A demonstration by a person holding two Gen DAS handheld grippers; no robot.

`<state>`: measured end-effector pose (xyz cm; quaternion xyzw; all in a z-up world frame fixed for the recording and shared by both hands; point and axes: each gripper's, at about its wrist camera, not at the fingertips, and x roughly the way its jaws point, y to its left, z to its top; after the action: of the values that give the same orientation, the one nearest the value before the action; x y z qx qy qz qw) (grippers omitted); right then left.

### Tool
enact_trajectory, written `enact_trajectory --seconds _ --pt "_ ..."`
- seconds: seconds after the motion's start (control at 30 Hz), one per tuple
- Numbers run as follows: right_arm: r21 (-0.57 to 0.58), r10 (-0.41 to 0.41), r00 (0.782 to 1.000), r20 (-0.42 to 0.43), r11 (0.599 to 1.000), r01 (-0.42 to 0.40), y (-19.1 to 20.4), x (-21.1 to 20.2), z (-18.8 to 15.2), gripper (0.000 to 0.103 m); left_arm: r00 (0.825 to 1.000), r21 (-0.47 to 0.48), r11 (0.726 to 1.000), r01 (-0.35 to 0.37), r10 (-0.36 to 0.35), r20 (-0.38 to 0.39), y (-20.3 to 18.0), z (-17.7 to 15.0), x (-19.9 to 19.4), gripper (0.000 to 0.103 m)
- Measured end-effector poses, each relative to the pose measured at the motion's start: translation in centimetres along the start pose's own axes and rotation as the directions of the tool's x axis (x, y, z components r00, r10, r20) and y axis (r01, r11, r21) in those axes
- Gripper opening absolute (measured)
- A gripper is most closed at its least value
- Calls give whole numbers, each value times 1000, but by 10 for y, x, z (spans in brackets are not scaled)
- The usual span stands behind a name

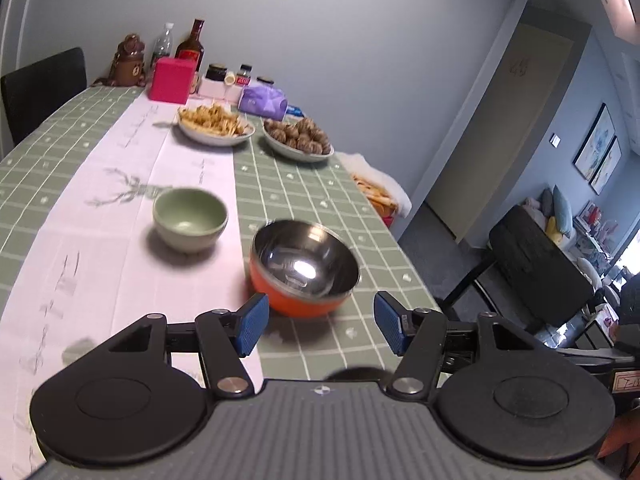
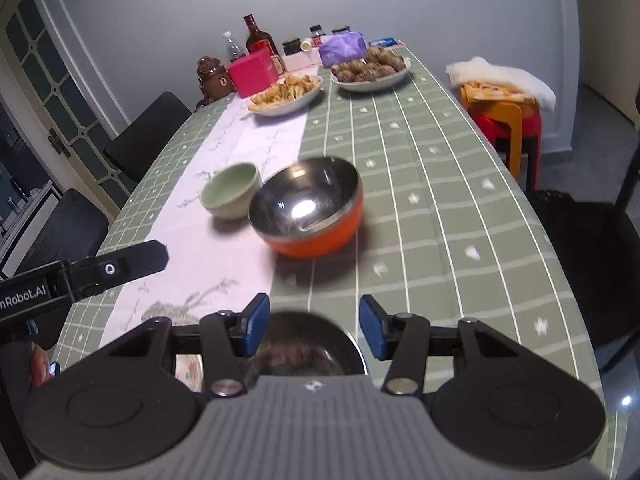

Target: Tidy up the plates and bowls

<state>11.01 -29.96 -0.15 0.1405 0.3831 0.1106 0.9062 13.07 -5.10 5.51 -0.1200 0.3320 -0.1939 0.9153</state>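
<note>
Green checked cloth with a pale pink runner covers the table (image 1: 328,184), which stands against a grey wall; dark chairs sit along both long sides, and a door and framed pictures show beyond the right edge in the left wrist view. Far end holds bottles, jars, a pink box (image 1: 171,80), a plate of fries (image 1: 216,126) and a plate of brown rolls (image 1: 298,140). Left gripper (image 1: 320,322) is angled down over the near table, jaws spread, nothing between them. Right gripper (image 2: 314,326) is likewise angled down, jaws apart and empty, above a dark steel bowl (image 2: 316,354) at the near edge. Orange bowl (image 1: 304,268) with a steel lining sits upright on the green cloth beside the runner's edge. Green bowl (image 1: 190,218), empty, stands just beside it on the runner.
</note>
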Motion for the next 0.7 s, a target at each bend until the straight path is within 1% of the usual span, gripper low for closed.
enact_trajectory --seconds 0.1,0.2,0.33,0.43,0.6,0.7 --pt "1 -4 1000 -7 1000 4 6 8 13 50 1000 0 1000 -12 12 7 3 7 8 71" --pt "-17 -30 1000 -4 999 30 12 18 24 50 999 -3 999 -34 34 7 8 14 18 71" --pt "-8 -48 999 -14 999 48 17 33 42 50 998 -3 998 -66 66 -20 17 23 34 71" --pt "-41 -83 996 -10 996 83 22 48 51 50 996 -15 997 -75 75 -39 25 29 44 71" --pt "-25 -106 994 -33 994 105 13 73 60 50 993 -31 995 -99 97 -61 38 36 60 71" --pt "-31 -130 991 -38 991 128 5 84 63 50 992 -35 994 -106 103 -80 42 34 70 71"
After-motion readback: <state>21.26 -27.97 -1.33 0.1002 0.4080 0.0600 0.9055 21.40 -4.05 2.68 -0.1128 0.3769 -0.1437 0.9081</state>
